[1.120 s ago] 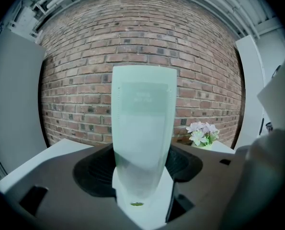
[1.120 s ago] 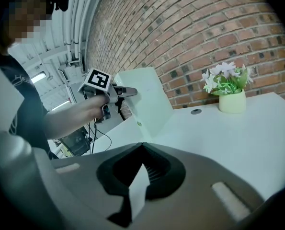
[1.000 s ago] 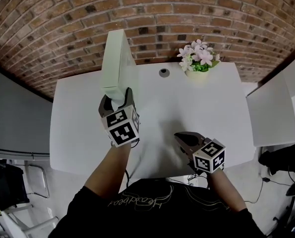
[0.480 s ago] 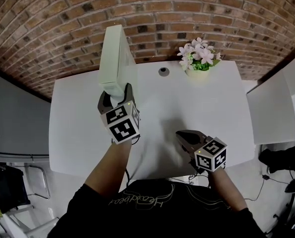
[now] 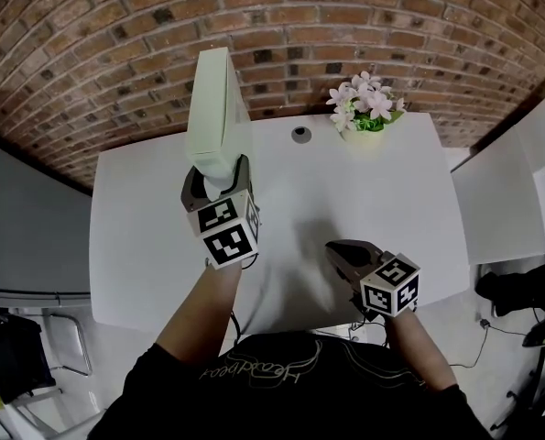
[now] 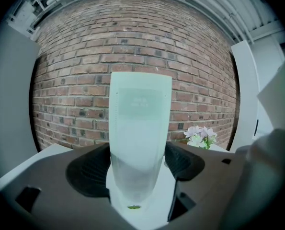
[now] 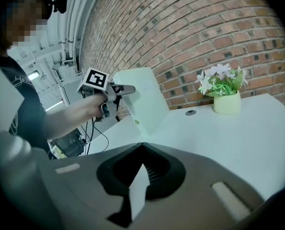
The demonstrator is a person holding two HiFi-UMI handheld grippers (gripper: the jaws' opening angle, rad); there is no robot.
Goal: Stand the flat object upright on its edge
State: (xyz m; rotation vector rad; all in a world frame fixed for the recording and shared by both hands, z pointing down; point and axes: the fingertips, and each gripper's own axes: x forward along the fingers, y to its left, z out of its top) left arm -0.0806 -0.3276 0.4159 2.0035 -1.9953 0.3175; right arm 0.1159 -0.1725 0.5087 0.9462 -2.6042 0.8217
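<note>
Left tool point(image 5: 216, 176) jaws have just been opening, slack either side of the pale green slab point(image 5: 214, 108), which stands upright on edge on the white bench point(image 5: 382, 191). Right tool point(image 5: 340, 252) closed, empty, well apart.

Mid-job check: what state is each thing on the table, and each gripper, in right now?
Board: upright on its edge on the table.
Left gripper: fingers have just been opening, with the board's near end between them.
Right gripper: shut, empty, away from the board.
Flower pot: upright at the table's back edge.
</note>
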